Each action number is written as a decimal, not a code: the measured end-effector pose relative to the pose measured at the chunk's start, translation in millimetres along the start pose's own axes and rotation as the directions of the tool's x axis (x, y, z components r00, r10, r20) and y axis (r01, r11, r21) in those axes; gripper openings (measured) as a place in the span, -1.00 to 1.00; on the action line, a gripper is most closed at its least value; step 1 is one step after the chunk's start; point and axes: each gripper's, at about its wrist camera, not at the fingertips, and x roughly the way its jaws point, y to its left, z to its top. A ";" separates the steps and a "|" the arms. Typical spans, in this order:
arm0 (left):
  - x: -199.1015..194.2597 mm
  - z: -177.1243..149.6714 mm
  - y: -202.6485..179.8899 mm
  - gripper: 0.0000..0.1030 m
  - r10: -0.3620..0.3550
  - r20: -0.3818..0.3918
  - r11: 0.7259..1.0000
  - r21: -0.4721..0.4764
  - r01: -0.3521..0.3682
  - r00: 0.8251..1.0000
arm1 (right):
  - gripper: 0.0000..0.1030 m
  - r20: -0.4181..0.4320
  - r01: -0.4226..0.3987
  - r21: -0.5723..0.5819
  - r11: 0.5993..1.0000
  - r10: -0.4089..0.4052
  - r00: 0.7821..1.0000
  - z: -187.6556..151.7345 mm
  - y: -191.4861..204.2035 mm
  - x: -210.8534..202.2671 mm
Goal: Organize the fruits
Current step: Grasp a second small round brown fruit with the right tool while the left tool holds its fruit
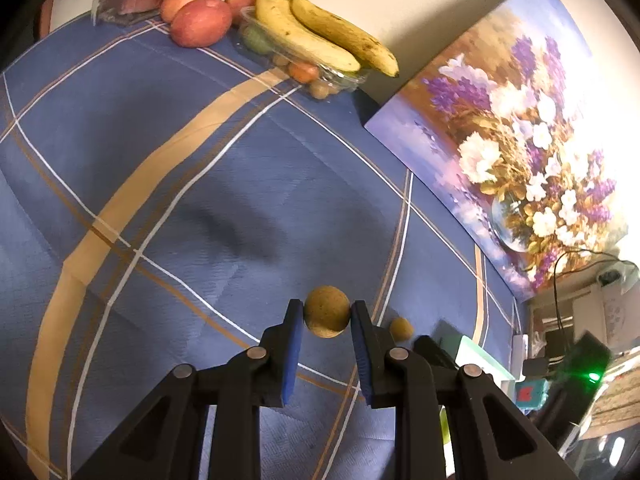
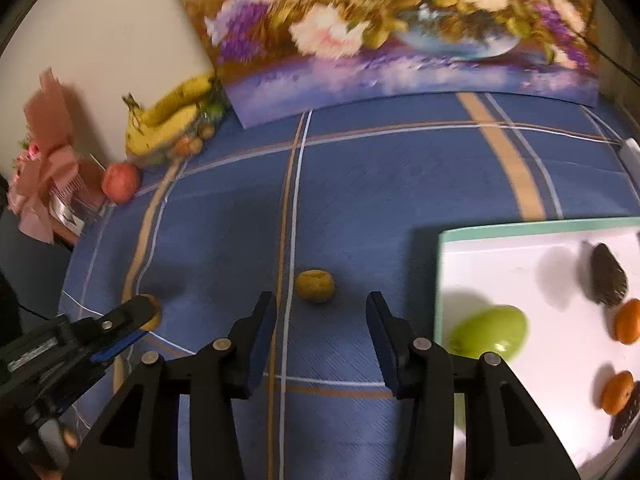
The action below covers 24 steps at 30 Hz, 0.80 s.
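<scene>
Right wrist view shows your right gripper (image 2: pixel 320 332) with jaws apart just short of the brown fruit (image 2: pixel 315 285) lying on the tablecloth (image 2: pixel 360 184), so centre it before squeezing, while your left gripper (image 1: pixel 325 320) is clamped on a second brown fruit (image 1: pixel 327 311).

tablecloth (image 1: pixel 200 200): matt woven cloth | near brown fruit (image 1: pixel 327 311): rough, dull skin | far bananas (image 1: pixel 320 32): smooth peel | right tray (image 2: pixel 520 248): smooth white | green fruit (image 2: pixel 490 330): glossy
</scene>
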 end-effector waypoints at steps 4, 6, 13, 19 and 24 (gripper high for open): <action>-2.2 3.0 7.0 -0.50 -0.002 0.005 1.000 -0.021 0.002 1.000 | -0.18 -0.034 0.027 -0.007 1.000 -0.027 0.999 3.5 5.3 20.1; -2.1 4.1 8.2 -0.50 0.003 0.007 1.000 -0.026 -0.003 1.000 | -0.19 -0.043 0.032 -0.007 0.999 -0.033 0.999 4.2 5.8 26.5; -1.6 5.9 11.8 -0.50 -0.002 0.001 0.999 -0.048 0.002 1.000 | -0.26 -0.062 0.060 -0.023 0.998 -0.062 0.996 7.2 9.0 37.4; -1.8 5.8 13.6 -0.50 0.001 0.002 0.998 -0.058 -0.001 1.000 | -0.28 -0.072 0.074 -0.025 0.997 -0.075 0.995 8.6 9.2 41.3; -1.8 6.5 14.3 -0.50 0.001 0.002 0.998 -0.059 -0.001 1.000 | -0.34 -0.079 0.085 -0.029 0.996 -0.087 0.993 12.1 10.8 44.1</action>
